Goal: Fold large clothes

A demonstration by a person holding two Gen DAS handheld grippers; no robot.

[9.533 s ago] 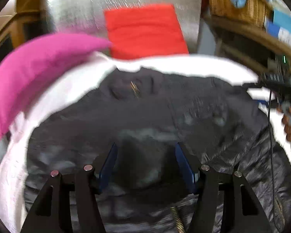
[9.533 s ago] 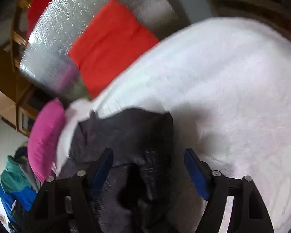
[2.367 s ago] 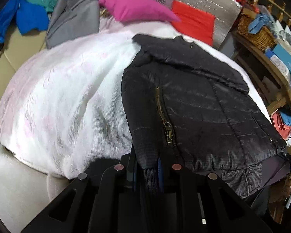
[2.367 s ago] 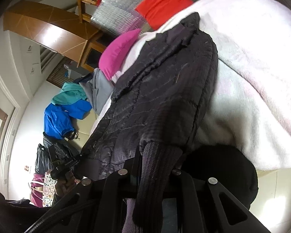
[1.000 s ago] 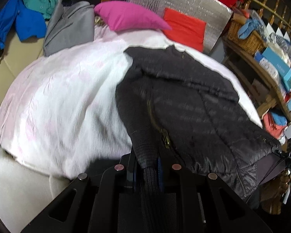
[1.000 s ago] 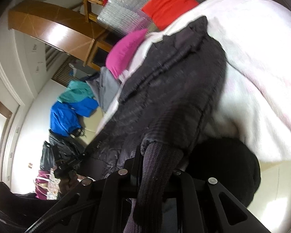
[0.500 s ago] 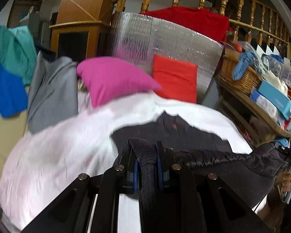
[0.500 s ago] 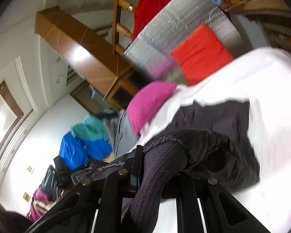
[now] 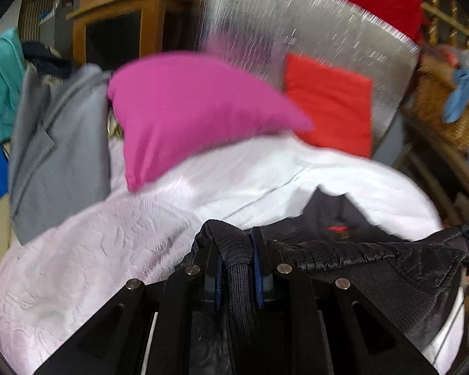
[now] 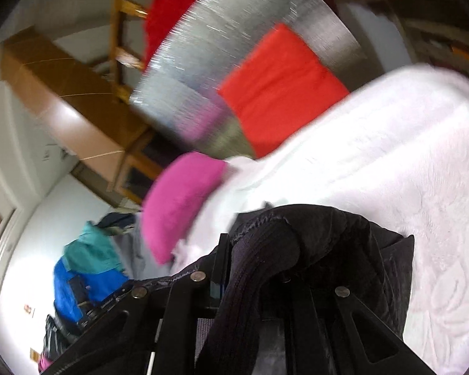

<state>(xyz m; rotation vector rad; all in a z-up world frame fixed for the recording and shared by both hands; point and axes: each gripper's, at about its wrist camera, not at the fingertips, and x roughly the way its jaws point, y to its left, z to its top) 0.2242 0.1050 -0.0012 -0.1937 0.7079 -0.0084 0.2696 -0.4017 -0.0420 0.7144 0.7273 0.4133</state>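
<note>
The black quilted jacket (image 9: pixel 375 259) has a ribbed knit hem. My left gripper (image 9: pixel 237 243) is shut on that hem at one bottom corner and holds it above the white bed cover (image 9: pixel 109 243). The jacket's collar (image 9: pixel 334 215) lies on the bed just beyond the raised hem. My right gripper (image 10: pixel 253 250) is shut on the other bottom corner of the jacket (image 10: pixel 359 250). The ribbed hem drapes over its fingers and hides the tips. The jacket stretches between the two grippers.
A pink pillow (image 9: pixel 187 109) and a red cushion (image 9: pixel 328 109) lie at the head of the bed against a silver foil panel (image 9: pixel 297 25). A grey coat (image 9: pixel 56 143) lies to the left. A wicker basket (image 9: pixel 447 106) stands on shelves at the right.
Both grippers have lifted the jacket's bottom hem off the bed edge and carried it up and forward toward the collar. The jacket body has doubled over, so less of it shows.
</note>
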